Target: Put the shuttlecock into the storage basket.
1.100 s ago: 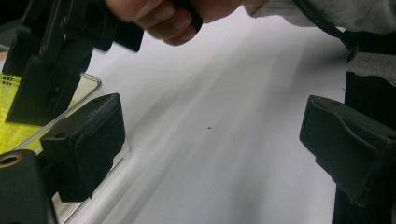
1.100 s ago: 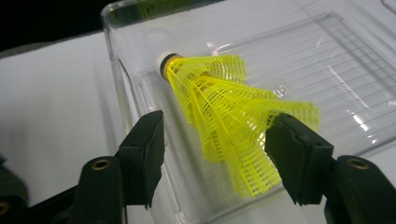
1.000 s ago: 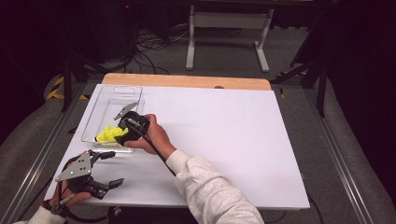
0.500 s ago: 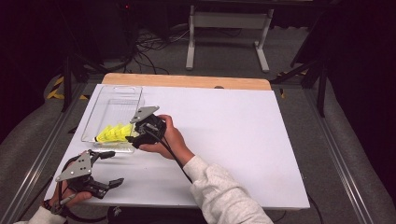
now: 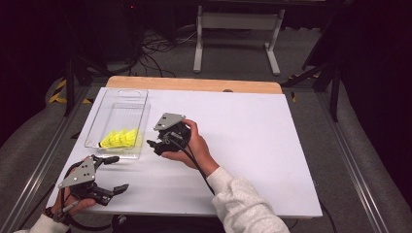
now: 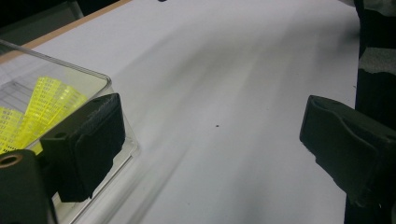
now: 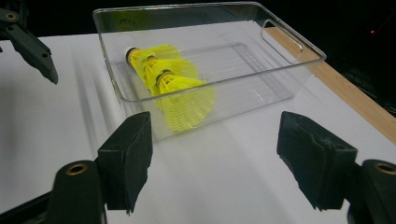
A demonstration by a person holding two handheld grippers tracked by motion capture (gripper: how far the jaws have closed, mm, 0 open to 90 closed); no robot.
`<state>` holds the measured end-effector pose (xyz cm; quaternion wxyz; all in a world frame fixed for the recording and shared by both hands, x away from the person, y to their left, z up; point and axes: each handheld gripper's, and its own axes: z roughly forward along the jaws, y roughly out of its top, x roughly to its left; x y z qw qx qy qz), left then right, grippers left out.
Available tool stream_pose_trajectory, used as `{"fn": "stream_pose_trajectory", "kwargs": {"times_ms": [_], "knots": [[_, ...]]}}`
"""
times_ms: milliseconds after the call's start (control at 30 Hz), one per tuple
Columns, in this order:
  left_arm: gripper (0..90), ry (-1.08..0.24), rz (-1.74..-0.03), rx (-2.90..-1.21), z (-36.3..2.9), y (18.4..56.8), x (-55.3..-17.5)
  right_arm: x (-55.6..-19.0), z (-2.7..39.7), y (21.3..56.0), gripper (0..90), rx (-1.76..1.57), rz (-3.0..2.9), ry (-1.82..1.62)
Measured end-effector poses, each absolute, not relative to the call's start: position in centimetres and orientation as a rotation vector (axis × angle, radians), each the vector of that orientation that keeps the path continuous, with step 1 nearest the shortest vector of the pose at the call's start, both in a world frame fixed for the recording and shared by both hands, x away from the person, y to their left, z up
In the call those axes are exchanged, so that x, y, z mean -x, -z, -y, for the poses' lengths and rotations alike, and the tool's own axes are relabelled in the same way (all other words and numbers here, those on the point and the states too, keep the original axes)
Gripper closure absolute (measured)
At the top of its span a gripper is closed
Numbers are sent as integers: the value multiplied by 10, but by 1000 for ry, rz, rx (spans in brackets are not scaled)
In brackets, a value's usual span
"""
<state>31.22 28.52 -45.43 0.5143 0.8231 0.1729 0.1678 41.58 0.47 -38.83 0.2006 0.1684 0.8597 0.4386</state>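
From the high view the clear plastic tray [image 5: 118,124] sits toward ten o'clock on the white table [image 5: 252,141], with the yellow shuttlecocks [image 5: 119,139] bunched at its near end. The right gripper [image 5: 154,145] hangs just off the tray's right wall, at about three o'clock from the shuttlecocks, its jaws facing them; from here they are too small to judge. The right gripper view settles it: the jaws stand wide apart with nothing between them, having just been opening, and beyond them three shuttlecocks [image 7: 170,84] lie nested one into the next inside the tray [image 7: 299,46], white cork tips pointing away toward eleven o'clock. The left gripper [image 5: 116,174] rests at seven o'clock on the table, below the tray's near corner. The left gripper view shows its jaws spread wide over bare table [image 6: 224,93], gripping nothing, with the tray's corner [image 6: 100,79] and yellow skirts [image 6: 42,105] behind the left jaw
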Motion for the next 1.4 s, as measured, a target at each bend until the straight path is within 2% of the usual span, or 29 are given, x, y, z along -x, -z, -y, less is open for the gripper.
{"fn": "stream_pose_trajectory", "kwargs": {"times_ms": [1400], "knots": [[78, -409, -408, -1989, -284, 454, -312, -389, 82, 386, 166, -504, -2232, -1081]]}}
